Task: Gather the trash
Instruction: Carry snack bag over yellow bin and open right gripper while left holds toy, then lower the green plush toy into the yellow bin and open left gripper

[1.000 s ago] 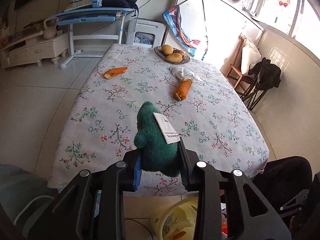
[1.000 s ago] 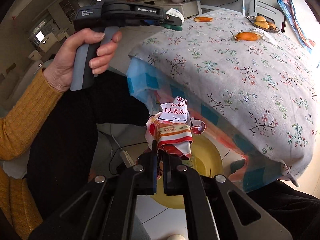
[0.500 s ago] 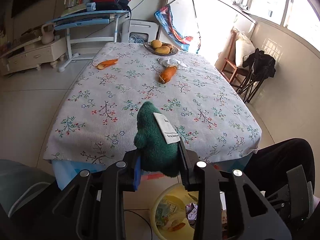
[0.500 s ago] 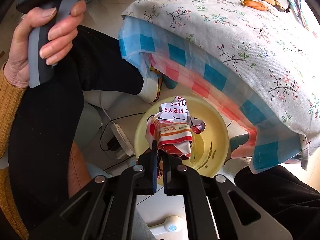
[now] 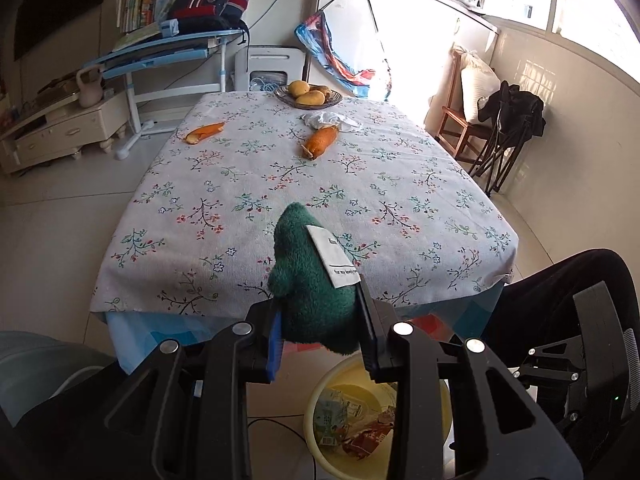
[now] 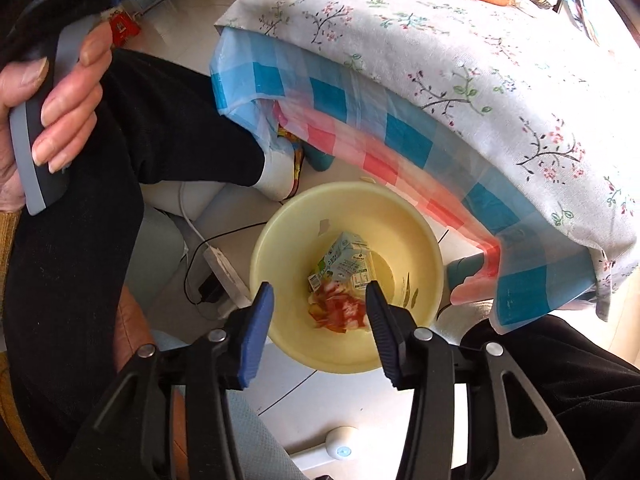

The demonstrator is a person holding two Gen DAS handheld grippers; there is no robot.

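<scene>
My right gripper (image 6: 320, 300) is open and empty above a yellow bin (image 6: 280, 240) on the floor by the table's near edge. A red and white crumpled wrapper (image 6: 340, 314) lies blurred in the bin beside a small carton (image 6: 348, 260). My left gripper (image 5: 320, 312) is shut on a green cloth (image 5: 312, 280) with a white label, held above the table's near edge. The bin also shows in the left wrist view (image 5: 320, 392). On the floral tablecloth (image 5: 240, 208) lie an orange peel (image 5: 204, 132), a larger orange peel (image 5: 320, 142) and a crumpled white tissue (image 5: 324, 119).
A plate of fruit (image 5: 308, 94) stands at the table's far edge. A power strip and cable (image 6: 224, 272) lie on the floor left of the bin. The person's legs in black (image 6: 160, 140) are beside the bin. A chair (image 5: 468, 120) stands at the right.
My right gripper opened and let go of the red and white wrapper, which dropped into the yellow bin. The left gripper drew back a little from the table with the green cloth.
</scene>
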